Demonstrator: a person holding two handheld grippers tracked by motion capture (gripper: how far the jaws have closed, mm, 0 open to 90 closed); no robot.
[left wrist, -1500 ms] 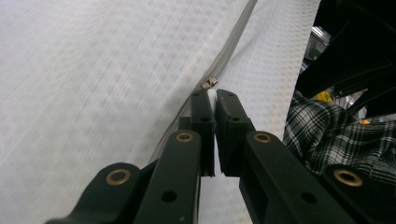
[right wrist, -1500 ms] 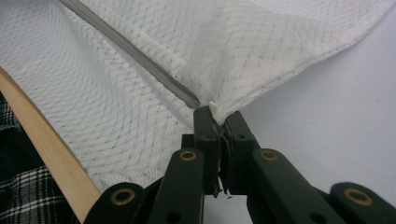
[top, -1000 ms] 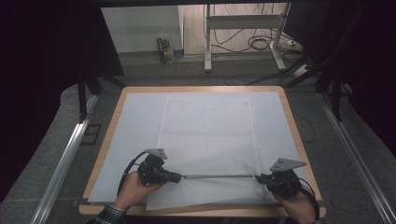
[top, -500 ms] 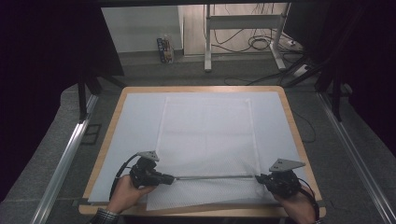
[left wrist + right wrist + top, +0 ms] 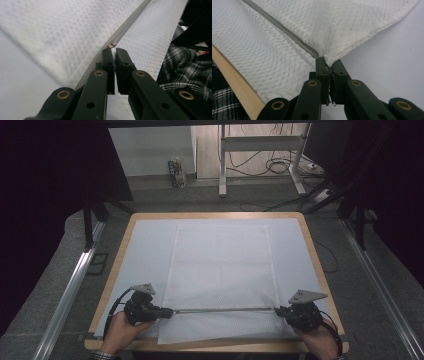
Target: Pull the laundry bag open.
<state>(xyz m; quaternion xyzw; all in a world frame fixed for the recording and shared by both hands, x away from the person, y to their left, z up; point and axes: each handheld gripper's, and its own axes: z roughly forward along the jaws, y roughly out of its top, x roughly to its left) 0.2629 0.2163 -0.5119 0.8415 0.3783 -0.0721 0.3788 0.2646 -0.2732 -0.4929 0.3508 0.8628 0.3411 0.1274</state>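
Mesh bag zipper, closing stroke

Right gripper [image 5: 278, 310] clenched the bag [image 5: 220, 270] corner; left gripper [image 5: 170, 310] gripped the zipper pull [image 5: 112, 44]. Zipper [image 5: 225, 309] ran horizontally across lower frame.

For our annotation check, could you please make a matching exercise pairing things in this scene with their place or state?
Column one:
1. left tongs
2. right tongs
3. mesh bag
4. table rim

Column two:
A. bare wood
B. shut at the zipper pull
C. white, lying flat on the table
D. shut on the bag's corner

Pairs: 1-B, 2-D, 3-C, 4-A
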